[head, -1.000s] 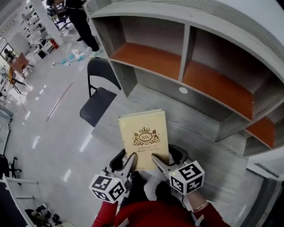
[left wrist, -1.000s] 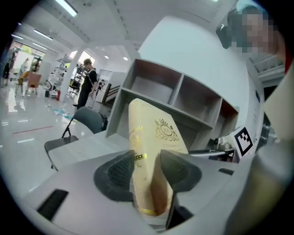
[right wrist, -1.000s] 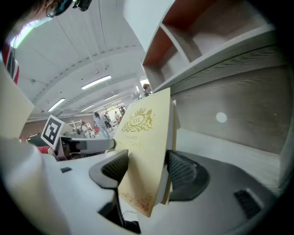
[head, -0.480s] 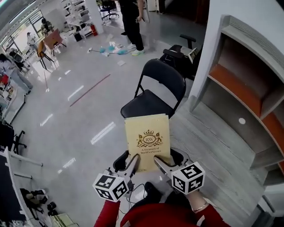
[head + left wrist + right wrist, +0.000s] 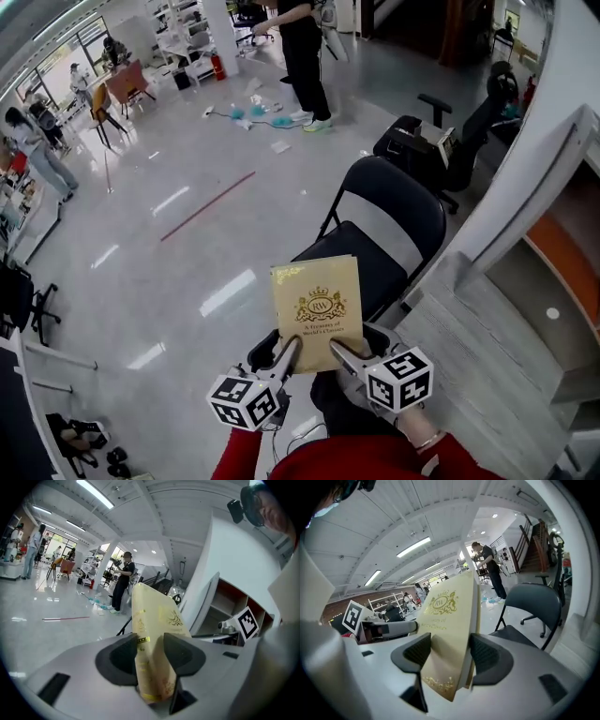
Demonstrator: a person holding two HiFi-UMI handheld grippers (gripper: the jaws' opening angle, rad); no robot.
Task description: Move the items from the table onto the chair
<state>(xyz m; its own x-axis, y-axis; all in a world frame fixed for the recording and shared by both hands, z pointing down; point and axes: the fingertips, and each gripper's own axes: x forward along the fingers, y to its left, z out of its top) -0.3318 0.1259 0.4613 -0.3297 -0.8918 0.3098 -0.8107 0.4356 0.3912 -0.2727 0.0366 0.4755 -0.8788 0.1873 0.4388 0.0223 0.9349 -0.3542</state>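
As the head view has it, book [image 5: 317, 302]: held in the air, cream cover up, long axis pointing away from the person toward the black folding chair [image 5: 394, 211].
Cover writing: gold crest "RW", beneath it "A Treasury of World's Classics" (upright to the holder).
Left gripper view, left gripper [image 5: 287, 350]: jaws clamped on the book's near edge, spine side.
Right gripper view, right gripper [image 5: 339, 350]: jaws clamped on the near edge, page side; chair beyond.

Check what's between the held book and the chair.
Nothing. In the right gripper view only shiny floor shows between the book and the chair; in the head view the book overlaps the bare seat's near edge.
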